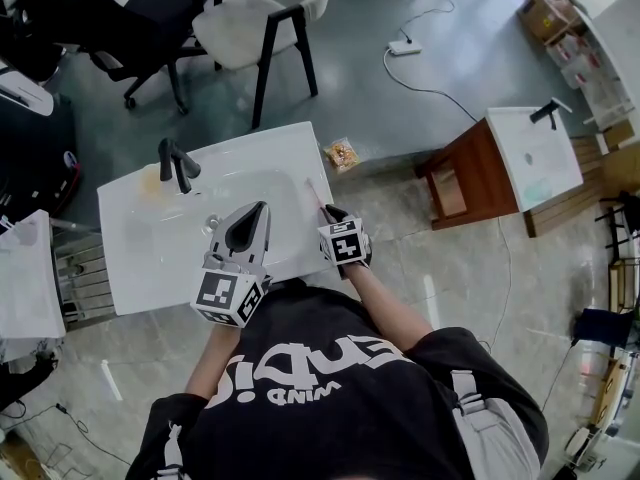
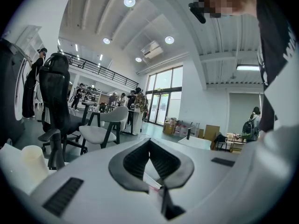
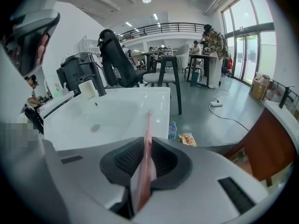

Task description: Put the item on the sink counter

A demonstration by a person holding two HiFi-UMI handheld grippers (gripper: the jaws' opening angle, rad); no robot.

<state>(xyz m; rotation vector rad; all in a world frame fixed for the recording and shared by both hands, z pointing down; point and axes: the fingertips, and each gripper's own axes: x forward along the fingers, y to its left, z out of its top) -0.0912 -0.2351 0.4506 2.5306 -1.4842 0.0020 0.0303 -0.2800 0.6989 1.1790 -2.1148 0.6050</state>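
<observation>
A thin, flat pink-and-white item [image 3: 148, 122] stands on edge between the jaws of my right gripper [image 3: 148, 141], which is shut on it. It points forward over the right rim of the white sink counter [image 3: 154, 99]. In the head view the right gripper [image 1: 329, 212] holds the item [image 1: 316, 194] just above the near right part of the counter [image 1: 130, 268]. My left gripper [image 1: 260, 209] hovers over the basin, shut, with nothing in it. Its jaws meet at the tip in the left gripper view [image 2: 149, 141].
A black faucet [image 1: 177, 165] and a pale cup [image 3: 88, 88] stand at the counter's back left. A snack packet [image 1: 342, 154] and a small bottle [image 3: 172, 129] lie on the floor to the right. Chairs [image 1: 262, 13] stand behind, and a second sink on a wooden cabinet [image 1: 535, 153] to the right.
</observation>
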